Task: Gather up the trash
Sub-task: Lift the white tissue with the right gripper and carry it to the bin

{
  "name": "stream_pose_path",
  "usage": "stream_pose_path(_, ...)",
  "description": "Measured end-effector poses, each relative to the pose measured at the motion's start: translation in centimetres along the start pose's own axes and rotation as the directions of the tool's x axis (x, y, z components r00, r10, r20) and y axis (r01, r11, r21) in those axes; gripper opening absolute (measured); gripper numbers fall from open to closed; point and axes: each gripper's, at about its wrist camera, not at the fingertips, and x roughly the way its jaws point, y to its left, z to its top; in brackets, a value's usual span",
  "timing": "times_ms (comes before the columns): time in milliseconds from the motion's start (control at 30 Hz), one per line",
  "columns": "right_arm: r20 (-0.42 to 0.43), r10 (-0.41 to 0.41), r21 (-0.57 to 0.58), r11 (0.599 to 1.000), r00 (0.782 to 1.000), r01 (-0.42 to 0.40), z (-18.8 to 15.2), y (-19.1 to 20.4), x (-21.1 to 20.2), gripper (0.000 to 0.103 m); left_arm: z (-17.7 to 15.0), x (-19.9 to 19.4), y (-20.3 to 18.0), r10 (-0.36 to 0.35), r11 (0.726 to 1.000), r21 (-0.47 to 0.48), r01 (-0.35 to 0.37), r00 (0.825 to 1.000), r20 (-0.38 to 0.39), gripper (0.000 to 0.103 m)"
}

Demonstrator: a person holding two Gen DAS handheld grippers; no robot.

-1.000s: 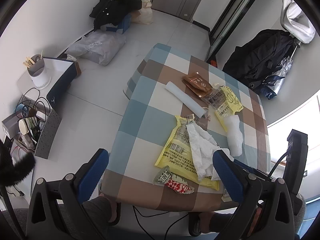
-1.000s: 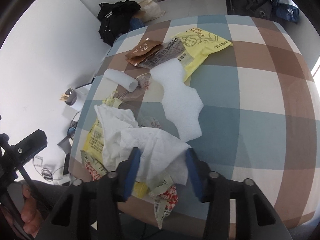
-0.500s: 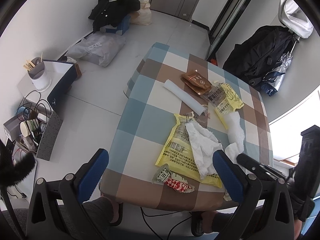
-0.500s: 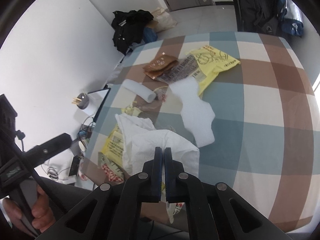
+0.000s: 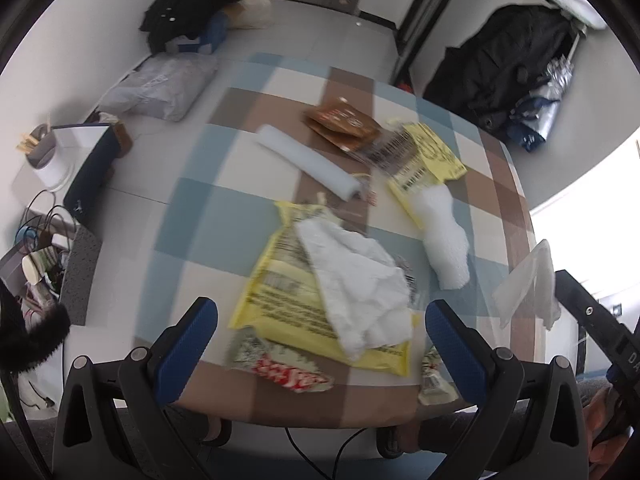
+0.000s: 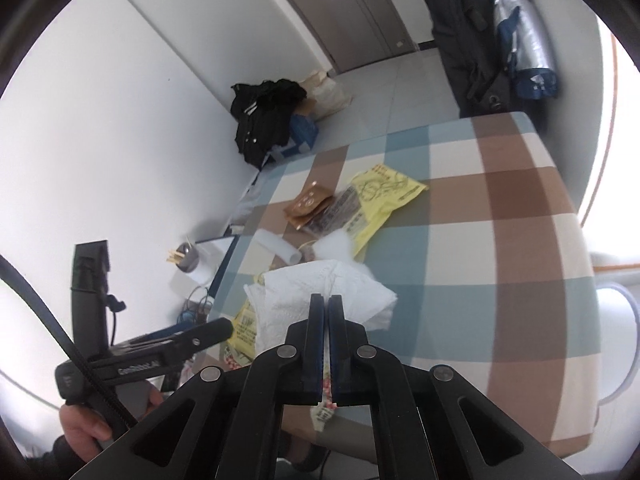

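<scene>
Trash lies on a checked table (image 5: 208,216): a yellow bag (image 5: 288,296) with a crumpled white tissue (image 5: 360,280) on it, a white foam piece (image 5: 444,240), a white roll (image 5: 308,168), brown packets (image 5: 340,120), a second yellow bag (image 5: 428,156) and a red-and-white wrapper (image 5: 292,376). My left gripper (image 5: 320,340) is open above the table's near edge. My right gripper (image 6: 326,304) is shut on a white tissue (image 6: 304,292) and holds it in the air; this tissue also shows in the left wrist view (image 5: 528,288).
A white bin-like rim (image 6: 616,344) shows at the right beside the table. On the floor are a black bag (image 5: 188,0), a grey sack (image 5: 160,84) and a low stand with a cup of sticks (image 5: 40,148). Dark coats (image 5: 500,64) hang at the back right.
My right gripper closed on a white tissue and lifted it off the pile, up and to the right. My left gripper stayed open and moved closer over the table.
</scene>
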Motion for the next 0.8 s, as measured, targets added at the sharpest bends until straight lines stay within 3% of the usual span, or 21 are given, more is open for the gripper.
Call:
stream_pose_path(233, 0.026, -0.011, 0.021, 1.0, 1.0, 0.01, 0.1, -2.5, -2.0, 0.001, 0.2, 3.2, -3.4, 0.099, 0.99, 0.107, -0.091, 0.992, -0.077, 0.095)
stream_pose_path(400, 0.039, -0.005, 0.035, 0.999, 0.999, 0.004, 0.1, -3.8, -3.2, 0.001, 0.1, 4.2, -3.9, 0.137, 0.985, 0.119, -0.125, 0.986, -0.097, 0.066)
stream_pose_path(500, 0.047, 0.001, 0.037, 0.999, 0.999, -0.003, 0.1, -4.2, -3.8, 0.001, 0.0, 4.0, -4.2, 0.154, 0.979, 0.144, -0.141, 0.985, -0.079, 0.034)
stream_pose_path(533, 0.049, 0.003, 0.038, 0.999, 0.999, -0.005, 0.1, -4.2, -3.9, 0.001, 0.0, 4.0, -4.3, 0.155, 0.977, 0.156, -0.141, 0.985, -0.076, 0.019)
stream_pose_path(567, 0.052, 0.006, 0.04, 0.999, 0.999, -0.008, 0.2, -4.4, -4.1, 0.002, 0.0, 4.0, -4.4, 0.151, 0.977, 0.162, -0.137, 0.986, -0.076, 0.013)
stream_pose_path(800, 0.077, 0.022, 0.026, 0.999, 0.997, -0.024, -0.1, -4.2, -5.2, 0.001, -0.1, 2.8, -5.3, 0.121, 0.976, 0.187, -0.114, 0.992, -0.024, 0.009)
